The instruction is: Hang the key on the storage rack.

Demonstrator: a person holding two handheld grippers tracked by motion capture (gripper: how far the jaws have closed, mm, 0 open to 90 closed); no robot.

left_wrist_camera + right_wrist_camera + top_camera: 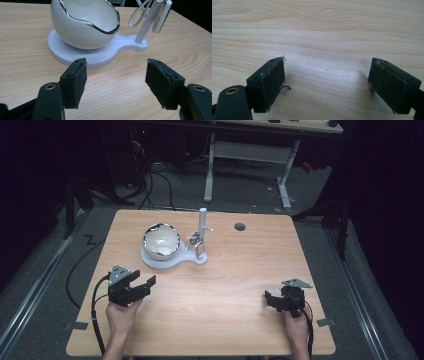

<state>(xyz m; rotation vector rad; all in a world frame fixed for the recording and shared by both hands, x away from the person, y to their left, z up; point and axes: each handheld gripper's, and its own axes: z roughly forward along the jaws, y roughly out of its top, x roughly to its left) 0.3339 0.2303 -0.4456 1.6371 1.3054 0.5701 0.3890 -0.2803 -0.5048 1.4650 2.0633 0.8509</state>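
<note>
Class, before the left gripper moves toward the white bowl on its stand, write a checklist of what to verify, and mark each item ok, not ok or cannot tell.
1. Left gripper open: ok, jaws stand wide apart.
2. Right gripper open and holding nothing: ok.
3. Path from left gripper to white bowl free: ok, bare table between.
4. Bowl seated on the white stand: ok, it rests on the round base.
5. Items hanging on the stand's post secure: cannot tell.
6. Bowl empty: ok, what shows of the inside is bare.

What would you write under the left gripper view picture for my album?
Open left claw faces a white bowl on its white stand.
</note>
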